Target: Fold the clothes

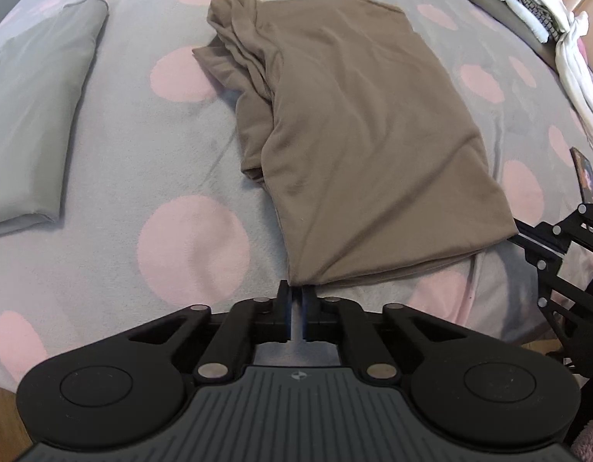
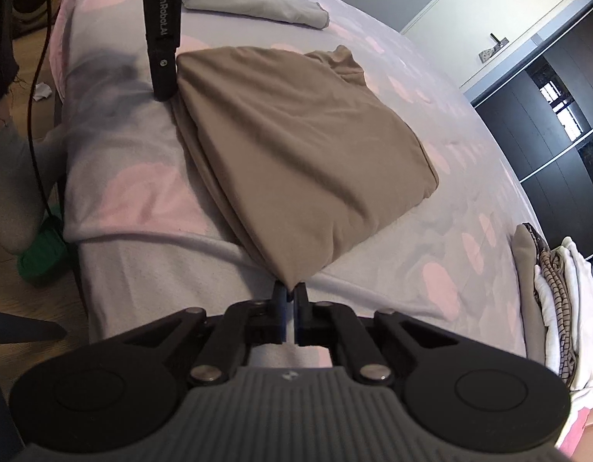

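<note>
The brown garment (image 1: 358,131) lies part-folded on the spotted bed (image 1: 188,250); it looks soft, light and floppy, likely to sag. The left tongs (image 1: 295,292) and right tongs (image 2: 290,293) are each clamped on a near corner; corners seem the best holds.

Garment: your tan garment (image 1: 358,123) is soft knit, folded into a rough rectangle.
Pose: flat on the bed, bunched and creased along one side.
Near corners: each is pulled to a point at the bed's edge.
Other clothes: your folded grey piece (image 1: 34,115) lies well apart.
</note>
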The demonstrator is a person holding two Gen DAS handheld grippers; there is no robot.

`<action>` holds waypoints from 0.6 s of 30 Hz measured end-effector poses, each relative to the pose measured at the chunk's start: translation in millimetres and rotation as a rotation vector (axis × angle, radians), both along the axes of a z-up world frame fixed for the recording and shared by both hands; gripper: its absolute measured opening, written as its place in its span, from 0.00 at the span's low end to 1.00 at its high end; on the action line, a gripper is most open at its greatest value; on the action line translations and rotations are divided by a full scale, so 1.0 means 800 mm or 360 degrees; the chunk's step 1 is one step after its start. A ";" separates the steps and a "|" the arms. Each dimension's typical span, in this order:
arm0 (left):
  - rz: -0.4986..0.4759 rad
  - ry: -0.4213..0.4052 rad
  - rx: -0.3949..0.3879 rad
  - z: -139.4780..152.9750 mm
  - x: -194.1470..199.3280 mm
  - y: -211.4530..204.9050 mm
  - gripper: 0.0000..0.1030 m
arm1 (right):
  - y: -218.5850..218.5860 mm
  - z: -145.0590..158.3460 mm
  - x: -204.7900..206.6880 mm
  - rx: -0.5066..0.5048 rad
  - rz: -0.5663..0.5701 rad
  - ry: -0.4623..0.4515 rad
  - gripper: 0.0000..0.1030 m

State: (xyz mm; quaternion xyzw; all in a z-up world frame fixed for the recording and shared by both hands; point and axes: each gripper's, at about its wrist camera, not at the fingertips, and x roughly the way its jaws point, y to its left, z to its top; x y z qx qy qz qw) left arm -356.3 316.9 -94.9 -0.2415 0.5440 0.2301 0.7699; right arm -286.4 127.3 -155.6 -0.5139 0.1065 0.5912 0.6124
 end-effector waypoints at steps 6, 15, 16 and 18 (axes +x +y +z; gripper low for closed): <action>-0.0032 -0.0005 -0.0005 0.027 -0.010 -0.004 0.01 | -0.007 0.020 0.000 -0.0121 0.0018 0.0037 0.02; -0.0051 0.0191 -0.0022 -0.002 -0.003 -0.004 0.00 | 0.004 -0.003 0.009 -0.0280 -0.0007 0.0092 0.02; -0.0021 0.0205 -0.0018 -0.002 -0.008 0.000 0.00 | 0.005 -0.001 0.012 -0.0294 -0.0023 0.0122 0.02; 0.0051 0.0191 -0.0024 0.001 -0.018 0.010 0.00 | 0.006 0.005 0.022 -0.0302 -0.0054 0.0177 0.04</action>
